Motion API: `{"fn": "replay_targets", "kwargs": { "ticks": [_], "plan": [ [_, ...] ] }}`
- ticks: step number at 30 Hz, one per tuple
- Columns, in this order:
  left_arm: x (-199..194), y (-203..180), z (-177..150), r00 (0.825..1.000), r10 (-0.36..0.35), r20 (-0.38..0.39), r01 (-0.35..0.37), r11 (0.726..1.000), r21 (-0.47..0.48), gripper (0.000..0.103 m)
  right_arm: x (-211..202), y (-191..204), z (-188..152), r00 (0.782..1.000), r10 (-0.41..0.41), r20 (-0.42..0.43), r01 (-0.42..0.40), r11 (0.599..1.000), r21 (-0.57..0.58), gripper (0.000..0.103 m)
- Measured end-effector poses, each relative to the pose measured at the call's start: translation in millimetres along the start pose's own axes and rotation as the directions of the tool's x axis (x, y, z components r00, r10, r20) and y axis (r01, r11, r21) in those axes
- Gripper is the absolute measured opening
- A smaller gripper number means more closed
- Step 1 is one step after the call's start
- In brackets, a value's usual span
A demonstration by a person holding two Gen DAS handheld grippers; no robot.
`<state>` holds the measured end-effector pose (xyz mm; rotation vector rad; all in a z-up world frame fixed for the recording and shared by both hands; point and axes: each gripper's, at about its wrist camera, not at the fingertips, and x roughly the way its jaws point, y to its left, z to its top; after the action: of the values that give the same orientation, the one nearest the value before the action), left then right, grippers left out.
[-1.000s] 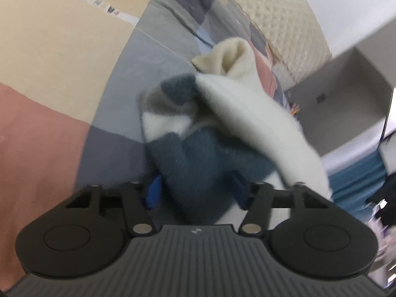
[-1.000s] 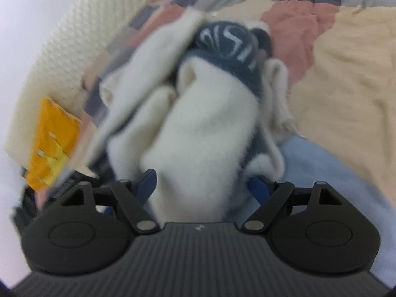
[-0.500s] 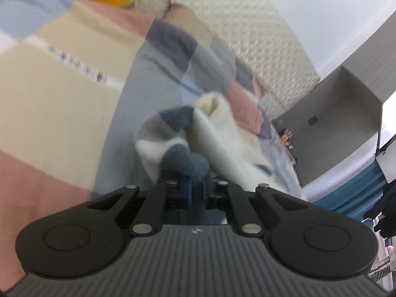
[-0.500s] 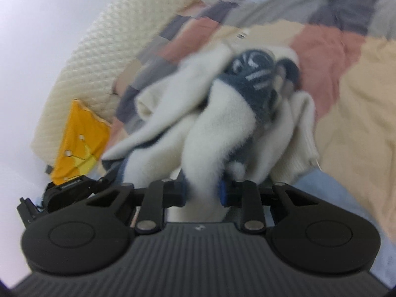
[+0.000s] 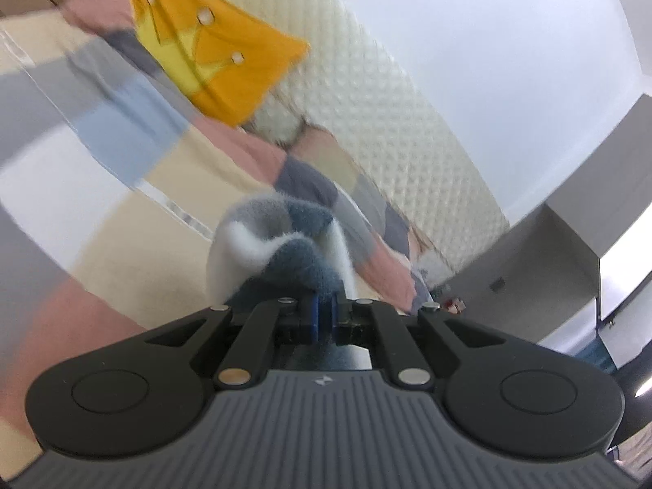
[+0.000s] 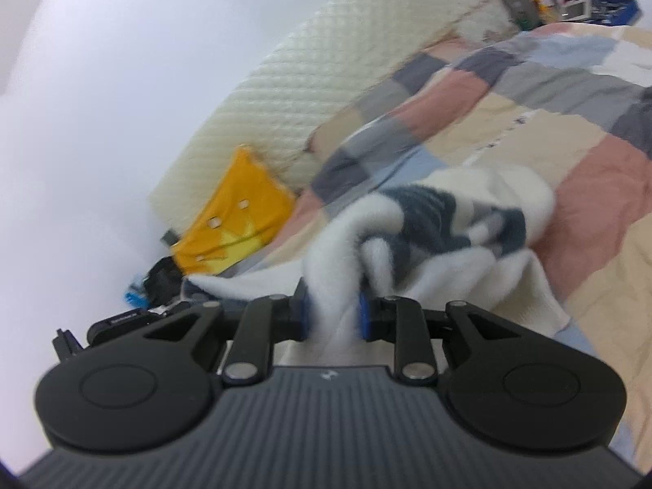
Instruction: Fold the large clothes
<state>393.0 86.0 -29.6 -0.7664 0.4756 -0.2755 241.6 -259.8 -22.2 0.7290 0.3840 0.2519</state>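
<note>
Two handheld grippers lift a fluffy white-and-navy sweater [image 6: 444, 220] above a patchwork quilt [image 6: 570, 130]. The left gripper [image 5: 324, 318] is pinched tight on a navy fold; the right gripper [image 6: 334, 313] has just closed on a thick white fold. An orange pillow [image 6: 240, 220] lies far left by the quilted headboard [image 5: 387, 93].

Patchwork quilt [image 6: 509, 93], yellow cushion [image 5: 216, 53], headboard [image 5: 366, 93]

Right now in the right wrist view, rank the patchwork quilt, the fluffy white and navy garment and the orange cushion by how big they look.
1. patchwork quilt, filling most of the right side.
2. white and navy garment, though it sits close to the camera, so it may look bigger than it really is.
3. orange cushion, farther back by the headboard.
</note>
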Motion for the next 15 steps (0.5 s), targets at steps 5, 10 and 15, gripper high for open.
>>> {"fn": "replay_targets", "kwargs": {
  "ticks": [5,10,15],
  "plan": [
    [-80,35,26,0.996,0.034,0.077,-0.031,0.999,-0.044,0.006,-8,38,-8,0.998,0.056,-0.038,-0.059,0.996,-0.073,0.025],
    [-162,76,51,0.985,0.069,0.159,-0.054,0.994,-0.097,0.006,-12,63,-17,0.992,0.119,-0.052,-0.122,0.991,-0.06,0.025],
    [-222,121,59,0.969,0.15,0.198,-0.126,0.983,-0.131,0.006,-7,63,-29,0.995,0.049,-0.088,-0.051,0.999,-0.01,0.025]
  ]
}}
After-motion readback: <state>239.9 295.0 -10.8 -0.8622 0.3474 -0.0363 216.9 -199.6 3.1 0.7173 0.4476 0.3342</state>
